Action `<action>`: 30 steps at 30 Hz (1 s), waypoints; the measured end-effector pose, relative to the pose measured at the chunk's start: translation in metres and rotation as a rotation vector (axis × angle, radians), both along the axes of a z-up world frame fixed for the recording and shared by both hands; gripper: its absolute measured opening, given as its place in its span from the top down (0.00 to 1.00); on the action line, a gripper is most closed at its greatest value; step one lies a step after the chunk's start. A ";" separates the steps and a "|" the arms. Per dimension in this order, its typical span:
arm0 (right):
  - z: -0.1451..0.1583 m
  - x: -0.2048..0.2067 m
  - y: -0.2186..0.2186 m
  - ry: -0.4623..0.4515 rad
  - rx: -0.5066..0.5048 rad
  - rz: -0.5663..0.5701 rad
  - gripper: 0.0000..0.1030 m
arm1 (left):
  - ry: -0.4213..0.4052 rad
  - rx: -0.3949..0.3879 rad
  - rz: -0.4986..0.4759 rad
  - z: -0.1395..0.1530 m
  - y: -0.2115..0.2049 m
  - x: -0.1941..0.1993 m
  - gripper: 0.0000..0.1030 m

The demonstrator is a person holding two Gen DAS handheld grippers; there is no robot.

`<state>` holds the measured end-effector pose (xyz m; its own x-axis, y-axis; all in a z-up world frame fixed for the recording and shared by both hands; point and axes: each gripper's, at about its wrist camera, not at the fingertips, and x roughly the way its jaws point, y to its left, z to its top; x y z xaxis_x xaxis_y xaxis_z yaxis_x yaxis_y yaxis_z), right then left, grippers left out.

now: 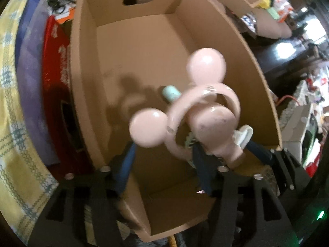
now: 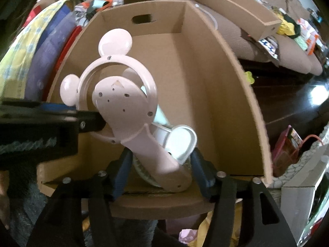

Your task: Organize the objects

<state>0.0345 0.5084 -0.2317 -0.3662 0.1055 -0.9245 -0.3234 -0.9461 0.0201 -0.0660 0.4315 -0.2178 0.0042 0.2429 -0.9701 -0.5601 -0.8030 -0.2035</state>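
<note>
Pink eared fan (image 2: 115,94) is over the near end of the open cardboard box (image 2: 205,72), still off its bare floor. Left gripper (image 1: 164,154) fingers stand wide, empty. Right gripper (image 2: 160,164) fingers flank the handle; contact unclear (blurred). Release under way, clutter outside remains

Lighting is moderate, indoor, and soft. Bright window glare shows on the dark floor (image 1: 287,47) at right. The pink fan (image 1: 205,111) carries highlights, is motion-blurred, and casts a soft shadow on the cardboard box (image 1: 131,47) floor. Both views show strong fisheye bending and dark vignetted corners.
</note>
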 end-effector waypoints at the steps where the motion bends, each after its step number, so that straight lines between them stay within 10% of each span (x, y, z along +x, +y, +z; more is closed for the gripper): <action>1: 0.001 0.001 0.004 0.015 -0.025 -0.012 0.37 | 0.014 0.002 -0.016 0.002 0.002 0.003 0.33; 7: 0.006 0.004 0.010 0.041 -0.066 -0.040 0.36 | 0.132 -0.018 -0.090 0.016 0.010 0.019 0.21; 17: 0.011 0.006 0.016 0.067 -0.062 -0.076 0.31 | 0.166 0.115 0.098 0.044 -0.021 -0.002 0.21; 30: 0.014 0.006 0.012 0.071 -0.039 -0.084 0.29 | 0.361 0.187 0.109 0.114 -0.065 0.000 0.21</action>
